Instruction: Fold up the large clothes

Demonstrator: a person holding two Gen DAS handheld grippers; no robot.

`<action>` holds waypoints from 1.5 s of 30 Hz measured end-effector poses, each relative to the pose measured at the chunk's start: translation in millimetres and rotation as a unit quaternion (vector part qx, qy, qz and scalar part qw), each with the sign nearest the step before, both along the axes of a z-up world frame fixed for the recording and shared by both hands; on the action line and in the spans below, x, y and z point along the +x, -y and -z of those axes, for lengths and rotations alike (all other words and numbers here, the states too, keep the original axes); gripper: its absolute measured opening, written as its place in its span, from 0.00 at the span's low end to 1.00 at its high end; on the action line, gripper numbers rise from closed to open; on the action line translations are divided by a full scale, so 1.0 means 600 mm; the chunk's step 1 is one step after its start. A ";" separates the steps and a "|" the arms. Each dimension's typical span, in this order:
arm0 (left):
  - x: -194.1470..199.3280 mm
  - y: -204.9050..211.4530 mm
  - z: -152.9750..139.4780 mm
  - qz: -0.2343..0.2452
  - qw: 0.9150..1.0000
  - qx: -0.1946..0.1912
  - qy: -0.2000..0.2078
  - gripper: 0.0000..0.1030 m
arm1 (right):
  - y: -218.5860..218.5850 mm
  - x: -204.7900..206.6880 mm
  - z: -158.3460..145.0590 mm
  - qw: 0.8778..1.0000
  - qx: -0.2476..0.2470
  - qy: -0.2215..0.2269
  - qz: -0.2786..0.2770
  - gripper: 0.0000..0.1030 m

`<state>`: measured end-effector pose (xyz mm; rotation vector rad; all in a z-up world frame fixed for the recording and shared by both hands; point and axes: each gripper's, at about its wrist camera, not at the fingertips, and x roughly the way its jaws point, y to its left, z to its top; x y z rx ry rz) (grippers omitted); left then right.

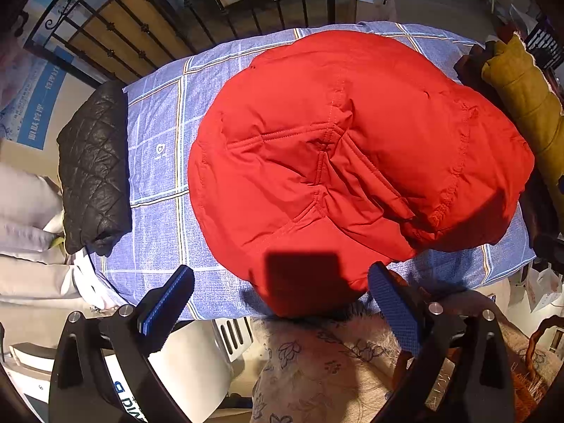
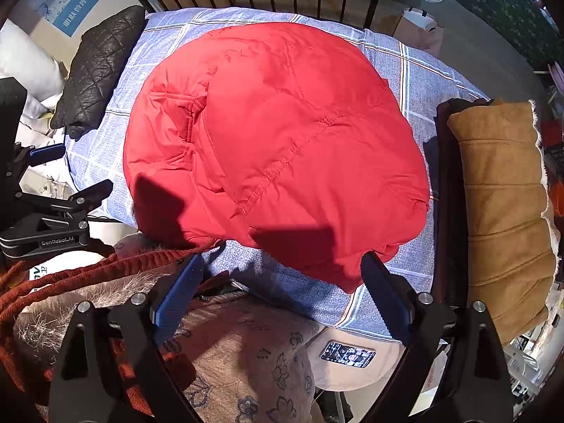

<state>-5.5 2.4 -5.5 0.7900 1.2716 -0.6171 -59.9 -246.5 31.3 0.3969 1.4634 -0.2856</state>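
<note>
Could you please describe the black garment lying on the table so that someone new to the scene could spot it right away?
Start from the table with the blue checked cloth, where a big red jacket fills the middle. Look to the cloth's left edge: the black quilted jacket lies there folded, apart from the red one. Its shiny diamond stitching sets it apart from the smooth red jacket and the tan coat on the opposite side.

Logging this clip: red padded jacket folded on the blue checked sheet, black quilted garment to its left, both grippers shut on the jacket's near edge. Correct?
Not quite. Both wrist views show the left gripper and right gripper open, gripping nothing. The red jacket, blue sheet and black quilted garment are as stated.
</note>
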 end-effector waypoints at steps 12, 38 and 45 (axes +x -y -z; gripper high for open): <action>0.000 0.000 0.001 -0.001 1.000 0.000 -0.002 0.94 | -0.004 -0.004 0.001 1.000 -0.001 -0.001 -0.001 0.87; -0.005 0.000 0.000 0.002 1.000 0.000 -0.002 0.94 | -0.005 -0.003 0.001 1.000 0.000 -0.005 -0.002 0.87; -0.005 -0.001 0.002 0.002 1.000 0.002 -0.004 0.94 | -0.004 -0.003 0.002 1.000 0.001 -0.005 -0.001 0.87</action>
